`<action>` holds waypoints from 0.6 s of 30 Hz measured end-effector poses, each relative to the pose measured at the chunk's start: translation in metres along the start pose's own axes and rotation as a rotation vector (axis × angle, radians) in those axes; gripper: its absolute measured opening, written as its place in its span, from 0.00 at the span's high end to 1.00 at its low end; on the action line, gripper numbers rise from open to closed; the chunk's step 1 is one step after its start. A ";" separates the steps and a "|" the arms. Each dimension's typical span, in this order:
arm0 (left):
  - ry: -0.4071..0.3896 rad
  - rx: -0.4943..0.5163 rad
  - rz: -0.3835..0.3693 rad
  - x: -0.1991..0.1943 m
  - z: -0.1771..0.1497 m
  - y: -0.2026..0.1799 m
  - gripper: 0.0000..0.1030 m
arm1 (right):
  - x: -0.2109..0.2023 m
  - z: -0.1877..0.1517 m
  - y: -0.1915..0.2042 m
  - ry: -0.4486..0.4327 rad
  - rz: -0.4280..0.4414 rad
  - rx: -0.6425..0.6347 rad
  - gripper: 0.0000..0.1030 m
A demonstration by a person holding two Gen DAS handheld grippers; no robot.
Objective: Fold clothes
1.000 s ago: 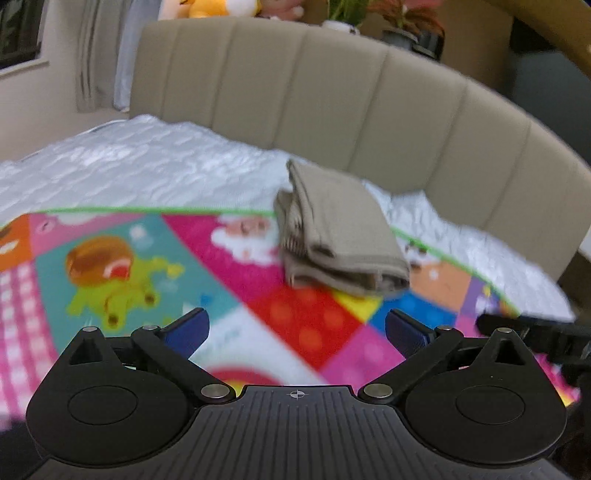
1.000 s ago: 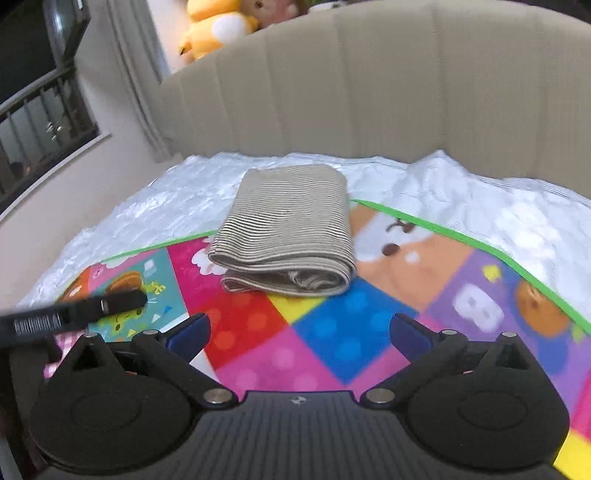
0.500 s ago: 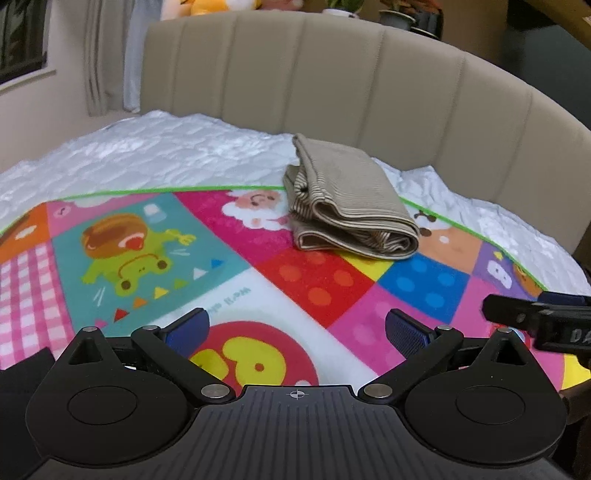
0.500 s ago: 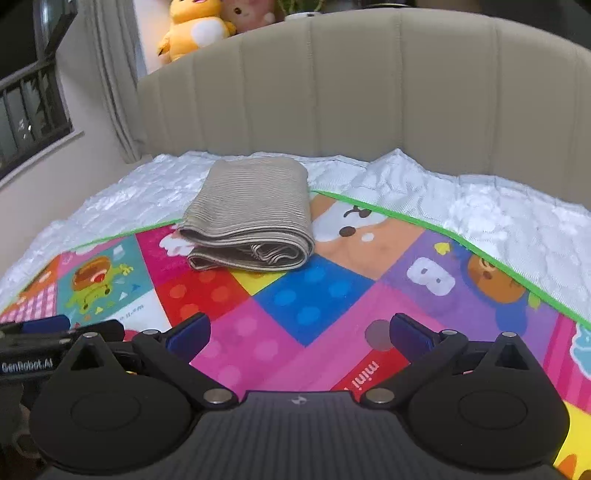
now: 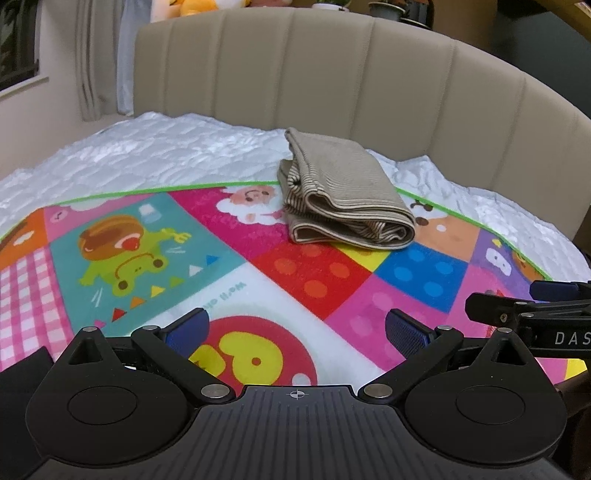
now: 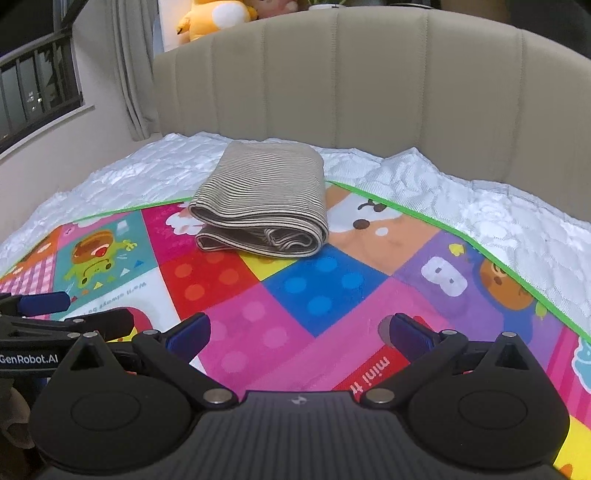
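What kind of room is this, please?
Most likely a bedroom. A padded beige headboard stands behind a white quilted bed cover, plush toys sit on the ledge above it, and a folded striped garment lies on a colourful play mat.

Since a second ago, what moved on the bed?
Both claws pulled back from the folded striped garment, so it looks farther away. The left claw and right claw remain open and empty. The garment stayed folded at the play mat's far edge.
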State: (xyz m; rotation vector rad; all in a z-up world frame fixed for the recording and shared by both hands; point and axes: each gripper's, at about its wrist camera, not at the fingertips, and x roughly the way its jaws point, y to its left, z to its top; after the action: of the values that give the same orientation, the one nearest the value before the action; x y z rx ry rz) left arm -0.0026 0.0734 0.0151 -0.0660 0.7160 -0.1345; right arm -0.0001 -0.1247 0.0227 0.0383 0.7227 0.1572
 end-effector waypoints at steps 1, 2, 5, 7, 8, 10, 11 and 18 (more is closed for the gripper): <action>0.000 0.000 0.001 0.000 0.000 0.000 0.00 | 0.000 0.000 0.000 0.001 0.000 0.002 0.00; 0.001 0.000 0.001 0.000 0.000 0.000 0.00 | 0.000 0.000 -0.001 0.002 0.002 0.001 0.00; 0.003 0.001 0.002 0.001 0.000 0.001 0.00 | 0.001 0.000 0.000 0.005 0.004 -0.005 0.00; 0.006 0.001 0.001 0.001 0.000 0.001 0.00 | 0.002 0.000 0.000 0.009 0.005 -0.011 0.00; 0.007 0.002 0.000 0.001 0.000 0.001 0.00 | 0.002 0.000 0.000 0.011 0.005 -0.013 0.00; 0.009 0.002 0.000 0.002 0.000 0.001 0.00 | 0.003 -0.001 0.001 0.015 0.006 -0.018 0.00; 0.009 0.002 0.000 0.002 0.000 0.001 0.00 | 0.003 -0.001 0.001 0.016 0.006 -0.020 0.00; 0.012 0.002 0.000 0.003 0.000 0.002 0.00 | 0.004 -0.001 0.001 0.021 0.005 -0.020 0.00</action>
State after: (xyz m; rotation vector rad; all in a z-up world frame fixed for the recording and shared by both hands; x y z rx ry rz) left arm -0.0005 0.0749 0.0133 -0.0633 0.7279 -0.1355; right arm 0.0022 -0.1234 0.0193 0.0191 0.7416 0.1700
